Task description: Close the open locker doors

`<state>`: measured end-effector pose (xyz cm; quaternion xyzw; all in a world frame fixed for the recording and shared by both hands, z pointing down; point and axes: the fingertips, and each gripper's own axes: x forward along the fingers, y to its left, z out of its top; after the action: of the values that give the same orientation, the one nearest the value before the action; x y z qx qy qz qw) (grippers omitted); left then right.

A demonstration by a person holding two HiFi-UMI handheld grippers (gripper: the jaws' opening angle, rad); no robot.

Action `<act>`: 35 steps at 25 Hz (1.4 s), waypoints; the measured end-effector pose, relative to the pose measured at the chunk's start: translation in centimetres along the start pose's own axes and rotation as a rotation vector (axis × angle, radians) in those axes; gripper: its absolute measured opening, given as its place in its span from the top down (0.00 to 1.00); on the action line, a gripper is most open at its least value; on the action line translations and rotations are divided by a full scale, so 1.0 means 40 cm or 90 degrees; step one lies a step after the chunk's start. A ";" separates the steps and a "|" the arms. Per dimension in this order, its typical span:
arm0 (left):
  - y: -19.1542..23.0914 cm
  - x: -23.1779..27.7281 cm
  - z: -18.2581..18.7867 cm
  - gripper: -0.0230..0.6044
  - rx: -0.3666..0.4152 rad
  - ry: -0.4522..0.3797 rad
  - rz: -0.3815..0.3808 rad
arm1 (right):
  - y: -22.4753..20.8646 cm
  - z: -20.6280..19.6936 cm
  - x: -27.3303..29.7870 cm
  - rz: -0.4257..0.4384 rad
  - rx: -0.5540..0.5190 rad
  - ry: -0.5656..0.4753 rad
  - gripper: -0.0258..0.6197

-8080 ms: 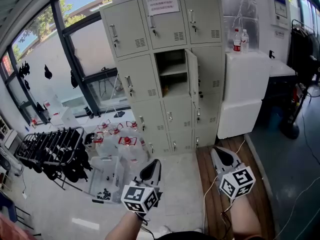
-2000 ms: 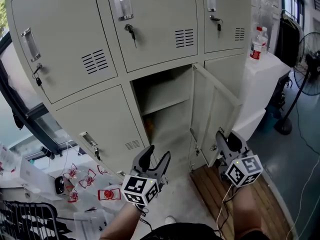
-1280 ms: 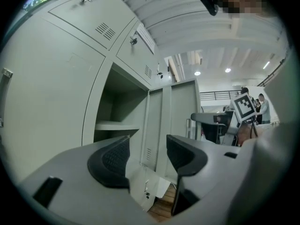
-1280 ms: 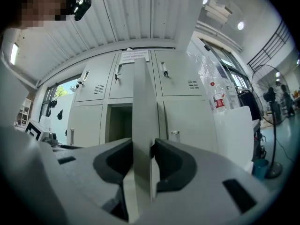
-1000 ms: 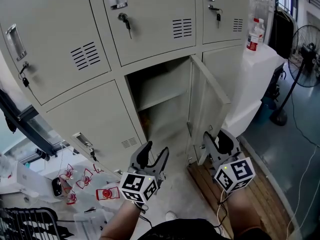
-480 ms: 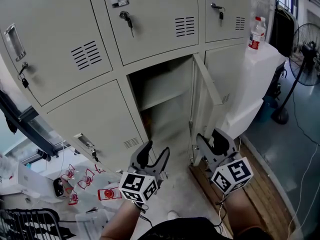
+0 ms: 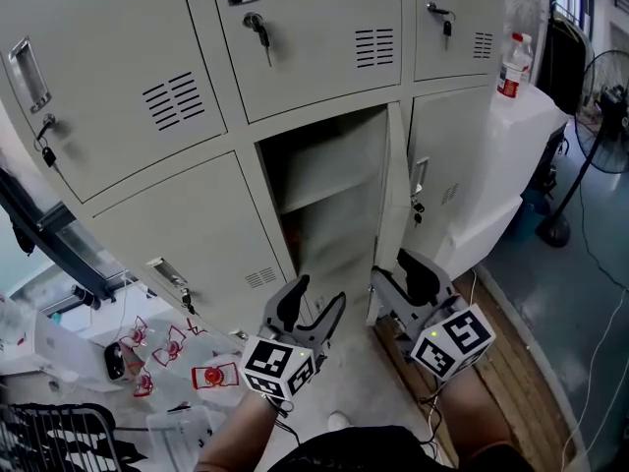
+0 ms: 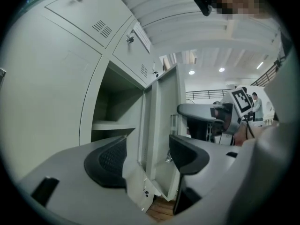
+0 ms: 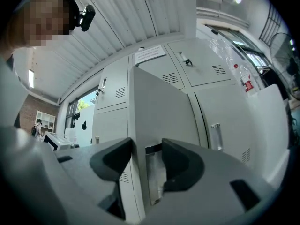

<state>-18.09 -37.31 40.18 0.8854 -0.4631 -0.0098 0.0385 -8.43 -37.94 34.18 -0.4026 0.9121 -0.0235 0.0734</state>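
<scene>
The grey locker bank (image 7: 147,214) has one open compartment (image 7: 324,180) in its middle column. Its door (image 7: 396,195), hinged on the right, stands almost edge-on in the head view. My right gripper (image 7: 398,275) is at the door's lower outer side. Its jaws have just been opening, and nothing is pinched between them. In the right gripper view the door's outer face (image 9: 159,121) and its handle plate (image 9: 154,177) show between the open jaws of that gripper (image 9: 147,165). My left gripper (image 7: 316,298) hangs below the compartment. Its jaws too have just been opening, and nothing is between them.
A white cabinet (image 7: 511,146) stands right of the lockers with a bottle (image 7: 510,65) on top. A fan (image 7: 604,96) stands at the far right. Water jugs with red caps (image 7: 211,377) lie on the floor at lower left. Wooden flooring (image 7: 511,362) runs under my right arm.
The door has swung left, from standing wide open to nearly edge-on. My right gripper has moved left with it. My left gripper has stayed in place.
</scene>
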 end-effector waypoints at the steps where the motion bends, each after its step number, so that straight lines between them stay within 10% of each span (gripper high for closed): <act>1: -0.006 0.002 0.001 0.52 0.002 -0.001 -0.005 | 0.005 -0.001 0.006 0.008 0.000 0.001 0.67; 14: -0.066 0.071 0.014 0.52 0.028 -0.005 -0.030 | 0.063 -0.003 0.063 0.071 0.008 0.007 0.67; 26: -0.060 0.101 0.014 0.80 0.041 -0.014 0.000 | 0.010 -0.009 0.023 0.027 0.000 0.013 0.67; 35: 0.027 0.090 0.019 0.79 0.018 -0.011 0.063 | 0.010 -0.036 0.033 0.008 0.012 0.024 0.67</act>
<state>-16.96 -40.95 39.58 0.8617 -0.5069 -0.0091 0.0226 -9.82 -38.70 35.42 -0.3959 0.9155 -0.0396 0.0600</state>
